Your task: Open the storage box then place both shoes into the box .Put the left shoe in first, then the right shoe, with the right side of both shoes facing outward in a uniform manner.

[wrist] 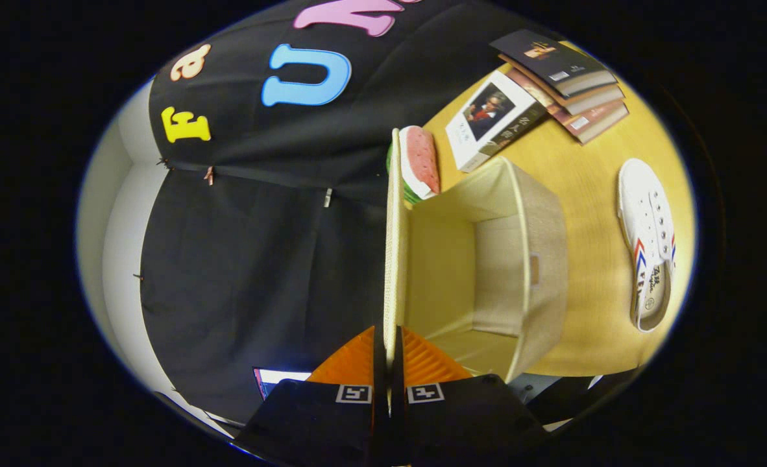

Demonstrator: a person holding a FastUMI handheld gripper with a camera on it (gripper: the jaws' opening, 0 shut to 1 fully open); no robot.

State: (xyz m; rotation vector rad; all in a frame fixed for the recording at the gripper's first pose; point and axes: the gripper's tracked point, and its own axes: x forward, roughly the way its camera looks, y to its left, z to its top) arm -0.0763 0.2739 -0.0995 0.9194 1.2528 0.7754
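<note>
My gripper (389,353) is shut on the lid (394,246) of the beige fabric storage box (539,259). The orange fingers (351,360) press on the thin lid edge from both sides. The lid stands swung up and away from the box mouth, seen edge-on as a pale strip running ahead of the fingers. The box is open and its cream inside shows bare. One white shoe (648,243) with red and blue stripes lies on the wooden table (591,194) beyond the box, on the side away from the lid.
A watermelon-slice toy (419,162) sits at the far end of the lid. A book with a portrait cover (494,120) and a fanned stack of books (568,81) lie on the table past the box. Black cloth hangs behind.
</note>
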